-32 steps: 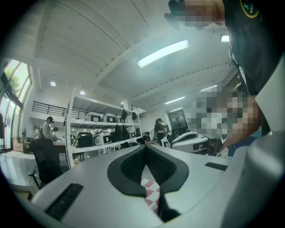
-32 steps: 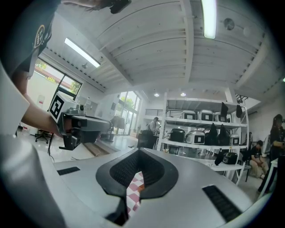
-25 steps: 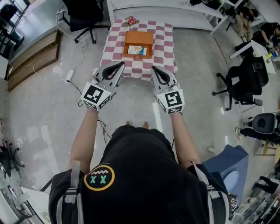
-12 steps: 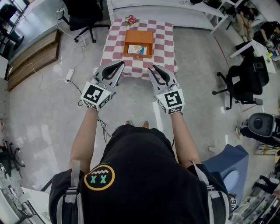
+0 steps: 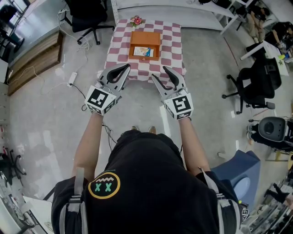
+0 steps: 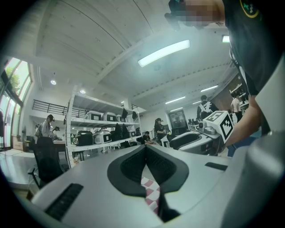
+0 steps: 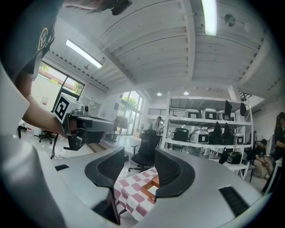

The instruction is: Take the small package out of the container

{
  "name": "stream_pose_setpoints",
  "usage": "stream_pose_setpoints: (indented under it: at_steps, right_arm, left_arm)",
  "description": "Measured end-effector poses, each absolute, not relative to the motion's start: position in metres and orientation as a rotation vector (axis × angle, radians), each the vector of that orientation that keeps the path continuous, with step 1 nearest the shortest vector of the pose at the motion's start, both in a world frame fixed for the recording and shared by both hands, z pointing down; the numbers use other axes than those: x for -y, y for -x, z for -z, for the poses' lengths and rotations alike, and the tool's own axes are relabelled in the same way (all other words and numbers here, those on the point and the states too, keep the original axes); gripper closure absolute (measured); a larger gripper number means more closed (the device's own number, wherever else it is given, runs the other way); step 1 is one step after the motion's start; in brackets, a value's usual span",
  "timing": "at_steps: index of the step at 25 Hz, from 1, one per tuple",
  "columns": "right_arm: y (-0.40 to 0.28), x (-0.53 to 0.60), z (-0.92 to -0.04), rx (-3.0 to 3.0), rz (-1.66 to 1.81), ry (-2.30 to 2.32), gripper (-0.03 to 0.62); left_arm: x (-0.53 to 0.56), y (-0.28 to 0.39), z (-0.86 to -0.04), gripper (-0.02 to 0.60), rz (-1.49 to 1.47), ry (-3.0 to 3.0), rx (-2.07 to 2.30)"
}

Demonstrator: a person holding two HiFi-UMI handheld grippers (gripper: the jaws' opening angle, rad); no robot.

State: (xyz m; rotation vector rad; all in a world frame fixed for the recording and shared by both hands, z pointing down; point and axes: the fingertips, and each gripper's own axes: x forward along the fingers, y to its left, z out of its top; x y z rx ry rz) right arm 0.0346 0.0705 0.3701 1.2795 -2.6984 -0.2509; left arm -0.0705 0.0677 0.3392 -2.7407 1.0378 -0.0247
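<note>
A wooden container (image 5: 145,44) stands open on a table with a red-and-white checkered cloth (image 5: 120,45). The small package (image 5: 142,51) lies inside it. Both grippers hover short of the table's near edge, pointing level. My left gripper (image 5: 127,67) is shut with nothing in it; in the left gripper view its tips meet (image 6: 145,147). My right gripper (image 5: 158,72) has just been opening, and its jaws stand apart with nothing between them (image 7: 139,158). Past them, the right gripper view shows the cloth (image 7: 129,189) and the container's corner (image 7: 152,185).
A small flower ornament (image 5: 136,21) sits at the table's far edge. Black office chairs stand at far left (image 5: 87,20) and at right (image 5: 256,84). A long white desk (image 5: 183,10) runs behind the table. Cables (image 5: 73,77) lie on the floor at left.
The right gripper's jaws have gone from shut to apart. Both hands and the left gripper have stayed where they were.
</note>
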Motion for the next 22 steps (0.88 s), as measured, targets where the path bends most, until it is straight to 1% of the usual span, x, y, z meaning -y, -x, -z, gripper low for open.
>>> stream_pose_setpoints:
  at_steps: [6,11,15,20,22]
  right_arm:
    - [-0.034,-0.068,-0.374,2.701,0.224,-1.284,0.27]
    - [-0.034,-0.066,-0.374,2.693,0.218,-1.292,0.219]
    - [-0.036,-0.062,-0.374,2.684,0.215,-1.322,0.119]
    - [-0.04,-0.058,-0.376,2.674,0.215,-1.364,0.024]
    - [-0.042,-0.056,-0.376,2.664,0.214,-1.384,-0.001]
  left_arm:
    - [-0.067,0.072,-0.34,0.565,0.025,2.74,-1.038]
    - [-0.065,0.073,-0.34,0.565,0.028,2.745,-1.04]
    - [-0.064,0.074,-0.34,0.565,0.028,2.745,-1.038]
    - [-0.063,0.073,-0.344,0.565,0.03,2.748,-1.037]
    - [-0.063,0.073,-0.344,0.565,0.03,2.749,-1.036]
